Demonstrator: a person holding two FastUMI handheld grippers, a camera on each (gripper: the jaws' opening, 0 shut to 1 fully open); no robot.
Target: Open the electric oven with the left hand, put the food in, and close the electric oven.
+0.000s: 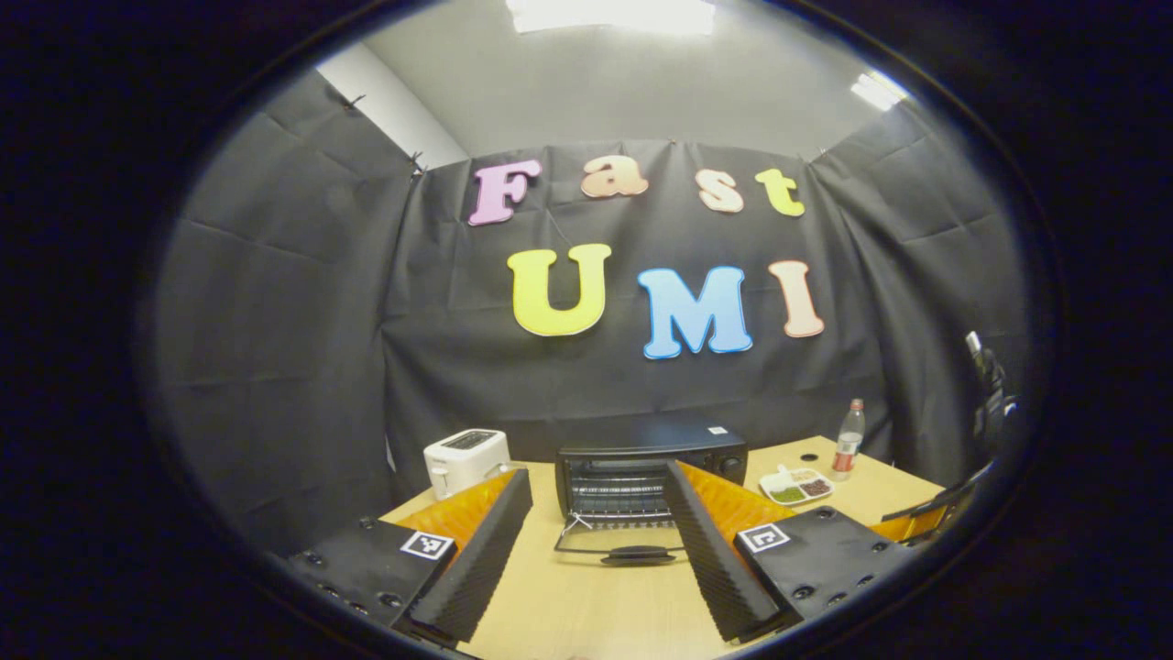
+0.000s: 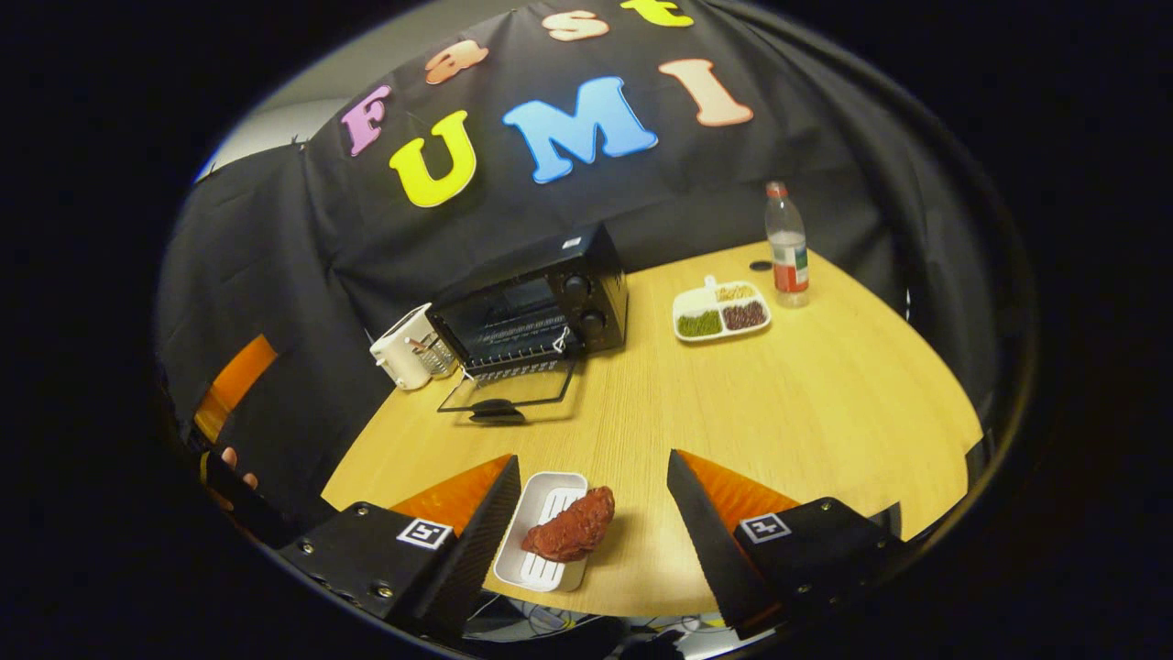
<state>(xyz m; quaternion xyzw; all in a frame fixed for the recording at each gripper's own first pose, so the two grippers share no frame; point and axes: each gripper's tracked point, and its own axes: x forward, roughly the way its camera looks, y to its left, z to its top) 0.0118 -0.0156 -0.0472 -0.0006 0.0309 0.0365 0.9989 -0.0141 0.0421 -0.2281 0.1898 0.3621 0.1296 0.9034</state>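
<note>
At the far left of the desk (image 2: 825,403) stands a white toaster (image 1: 465,461); just right of it sits the electric oven (image 1: 652,467), its glass door (image 2: 509,392) already dropped flat onto the desk with the handle toward the near edge and the wire rack visible inside; right of the oven lies a white divided dish (image 2: 721,310) of green, brown and pale fillings, and beyond that a capped drink bottle (image 2: 787,245) with a red label. The left gripper (image 1: 596,513) hangs in front of the oven mouth, jaws wide and empty; the right gripper (image 2: 591,513) is also spread wide at the near edge, holding nothing, with the food (image 2: 573,527), a reddish lump of meat, between its fingers, resting half on a small white ribbed tray (image 2: 541,536) and half over the tray's right rim.

Judged from here, the pick-up is the weak point; the meat overhangs the tray, so a squeeze might catch the tray's edge and drag it, or tip the lump onto the desk; a carry held too low might strike the lowered door or its handle; closing the door too early could jam it against the load.

No brand or label is readable; the oven's top sticker and the bottle's wrap are too small; each gripper carries a square black-and-white marker, not text.
</note>
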